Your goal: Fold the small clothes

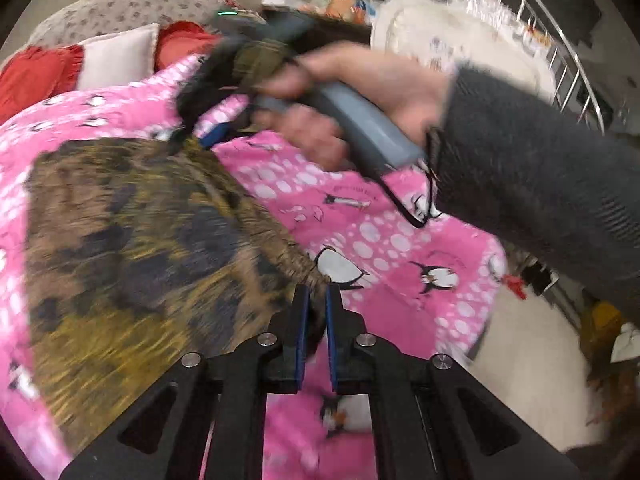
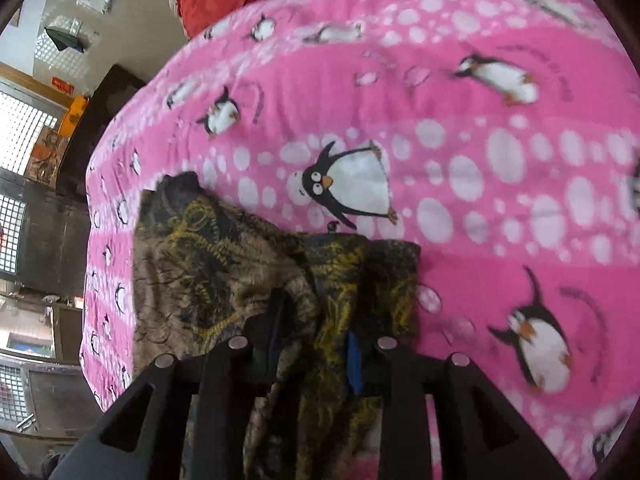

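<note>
A small brown, yellow and black patterned garment (image 1: 132, 248) lies on a pink penguin blanket (image 1: 400, 240). My left gripper (image 1: 316, 300) is nearly shut and pinches the garment's near right corner between its blue pads. My right gripper (image 1: 204, 136) shows in the left wrist view at the garment's far corner, held by a hand in a dark sleeve. In the right wrist view my right gripper (image 2: 316, 320) is shut on a bunched fold of the garment (image 2: 224, 264), which drapes between and over its fingers above the blanket (image 2: 480, 160).
Red cushions (image 1: 36, 76) and a white pillow (image 1: 116, 56) lie at the bed's far end. A metal rail (image 1: 560, 52) and white bedding stand to the right. The blanket's edge drops to the floor at the right (image 1: 500, 320). Furniture and a window grille (image 2: 24, 128) lie left.
</note>
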